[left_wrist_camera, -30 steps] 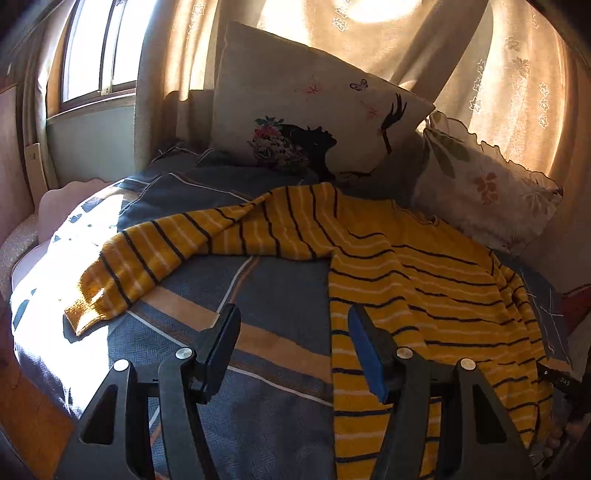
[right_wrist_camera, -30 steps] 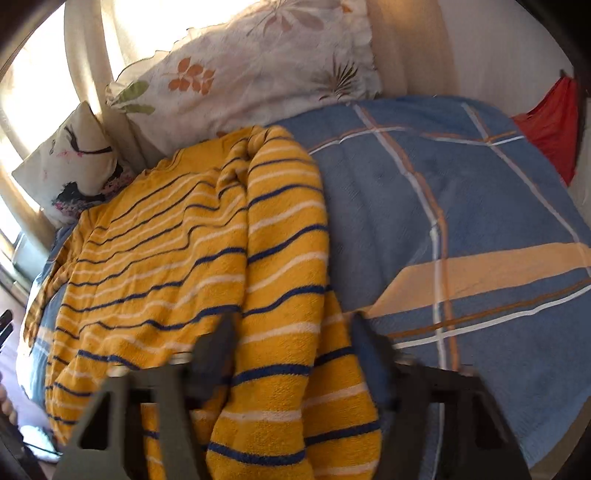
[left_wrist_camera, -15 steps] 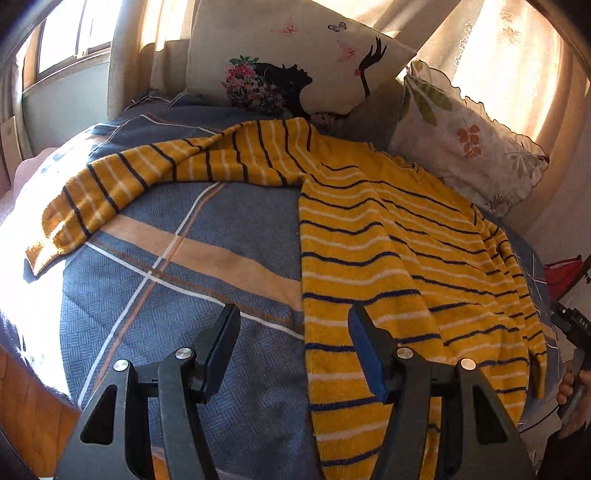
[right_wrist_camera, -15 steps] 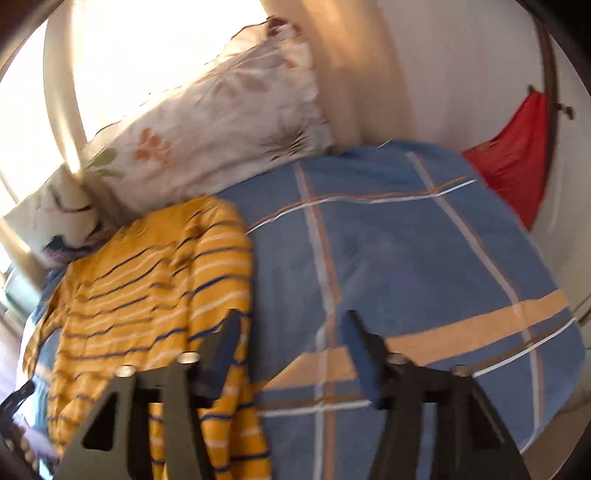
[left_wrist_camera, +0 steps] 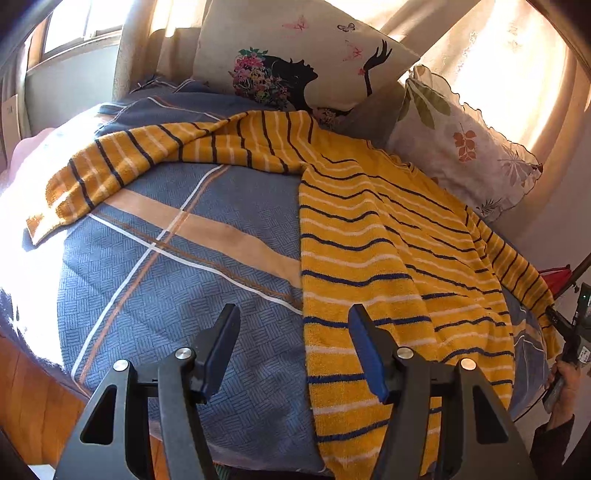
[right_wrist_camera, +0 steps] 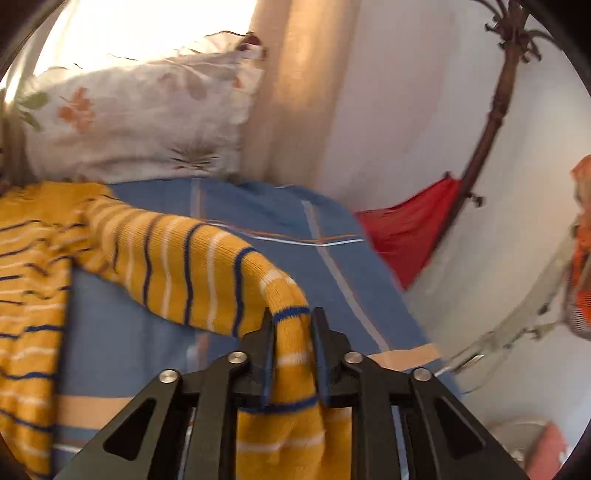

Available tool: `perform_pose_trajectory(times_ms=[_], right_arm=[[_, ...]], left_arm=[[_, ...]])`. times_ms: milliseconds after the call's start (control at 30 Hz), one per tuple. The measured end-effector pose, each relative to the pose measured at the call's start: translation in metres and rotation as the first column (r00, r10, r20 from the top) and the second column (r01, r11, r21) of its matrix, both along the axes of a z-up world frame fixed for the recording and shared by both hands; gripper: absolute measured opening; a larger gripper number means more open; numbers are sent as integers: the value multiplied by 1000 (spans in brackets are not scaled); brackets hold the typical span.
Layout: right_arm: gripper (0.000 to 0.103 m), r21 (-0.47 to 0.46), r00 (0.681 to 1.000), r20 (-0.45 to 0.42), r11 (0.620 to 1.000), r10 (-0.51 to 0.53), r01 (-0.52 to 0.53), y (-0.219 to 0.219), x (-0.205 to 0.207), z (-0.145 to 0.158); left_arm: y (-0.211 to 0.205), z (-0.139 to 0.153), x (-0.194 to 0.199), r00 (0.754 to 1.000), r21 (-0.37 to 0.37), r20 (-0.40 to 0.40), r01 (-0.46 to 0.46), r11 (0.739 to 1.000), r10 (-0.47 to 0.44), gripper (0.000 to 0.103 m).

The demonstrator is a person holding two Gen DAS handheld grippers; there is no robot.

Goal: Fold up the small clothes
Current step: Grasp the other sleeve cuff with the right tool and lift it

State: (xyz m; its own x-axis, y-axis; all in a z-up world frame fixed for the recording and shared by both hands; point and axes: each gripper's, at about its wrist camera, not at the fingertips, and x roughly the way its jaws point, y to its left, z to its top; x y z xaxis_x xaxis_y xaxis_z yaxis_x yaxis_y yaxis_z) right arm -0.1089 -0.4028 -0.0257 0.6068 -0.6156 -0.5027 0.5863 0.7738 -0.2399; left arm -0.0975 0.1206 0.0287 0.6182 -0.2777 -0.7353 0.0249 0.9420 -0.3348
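Now | right gripper [right_wrist_camera: 292, 325] just closed, clamping sweater [right_wrist_camera: 184, 273] sleeve | left gripper [left_wrist_camera: 293, 334] open beside hem

- Bed [left_wrist_camera: 177, 295] in blue plaid cover, sunlit at its left.
- Two pillows [left_wrist_camera: 295, 55] against lit curtains [left_wrist_camera: 498, 66].
- Window [left_wrist_camera: 77, 26] upper left.
- White wall [right_wrist_camera: 399, 110]; wood floor [left_wrist_camera: 33, 406].

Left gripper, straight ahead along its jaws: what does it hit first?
Probably the blue plaid bedspread, just left of the yellow striped sweater and its side edge. The left gripper is open and angled down at the bed; depth is unclear, so the sweater's edge may touch too.
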Motion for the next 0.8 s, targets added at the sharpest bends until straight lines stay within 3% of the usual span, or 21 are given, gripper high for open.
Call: perform_pose_trajectory(times_ms=[33, 100, 167, 233, 267, 333, 400, 500, 533, 567, 600, 633, 667, 700, 767, 800], right_arm=[[43, 71, 1000, 3, 997, 7, -7, -6, -4, 0], [58, 267, 984, 109, 949, 144, -168, -2, -23, 0], [64, 401, 932, 176, 842, 316, -361, 19, -35, -7], [64, 489, 872, 212, 725, 441, -485, 41, -44, -21], [64, 525, 847, 213, 674, 487, -520, 54, -45, -29], [64, 573, 819, 199, 614, 539, -543, 77, -41, -44], [65, 602, 804, 197, 579, 560, -551, 91, -42, -57], [66, 567, 795, 209, 592, 569, -573, 107, -53, -58], [66, 571, 789, 219, 581, 574, -580, 111, -58, -59], [66, 570, 782, 230, 571, 579, -590, 114, -57, -59], [65, 565, 772, 232, 564, 592, -602, 121, -57, -59], [63, 557, 760, 222, 560, 610, -613, 125, -51, -58], [45, 551, 746, 210, 553, 632, -625, 130, -47, -58], [19, 551, 735, 192, 548, 651, -630, 135, -43, -58], [10, 548, 732, 180, 550, 658, -630, 141, -40, -51], [9, 561, 717, 210, 519, 664, -645, 142, -44, -47]], left_arm=[[-1, -3, 0, 1000, -12, -10, 8, 1000, -8, 60], [-4, -8, 0, 999, -23, -29, 26, 999, -27, 60], [-10, -16, 0, 997, -37, -59, 55, 998, -57, 60], [-18, -22, 0, 993, -44, -73, 85, 995, -88, 62], [-23, -21, -3, 994, -24, -58, 92, 995, -93, 65], [-32, -21, -7, 989, -31, -54, 137, 990, -138, 67], [-40, -22, -12, 984, -49, -47, 170, 984, -172, 72], [-53, -22, -18, 981, -42, -27, 190, 981, -191, 75], [-54, -21, -20, 982, -54, -19, 187, 981, -188, 62], [-56, -22, -19, 980, -78, -25, 195, 978, -197, 26], [-57, -23, -17, 979, -79, -45, 194, 978, -198, 10], [-55, -22, -14, 980, -82, -54, 186, 979, -191, 10], [-51, -19, -12, 981, -97, -55, 180, 979, -186, 8], [-46, -15, -11, 984, -92, -52, 166, 982, -171, 8], [-31, 1, -14, 992, -60, -15, 122, 991, -124, 8], [-22, 8, -17, 994, -53, 3, 106, 993, -106, 8]])
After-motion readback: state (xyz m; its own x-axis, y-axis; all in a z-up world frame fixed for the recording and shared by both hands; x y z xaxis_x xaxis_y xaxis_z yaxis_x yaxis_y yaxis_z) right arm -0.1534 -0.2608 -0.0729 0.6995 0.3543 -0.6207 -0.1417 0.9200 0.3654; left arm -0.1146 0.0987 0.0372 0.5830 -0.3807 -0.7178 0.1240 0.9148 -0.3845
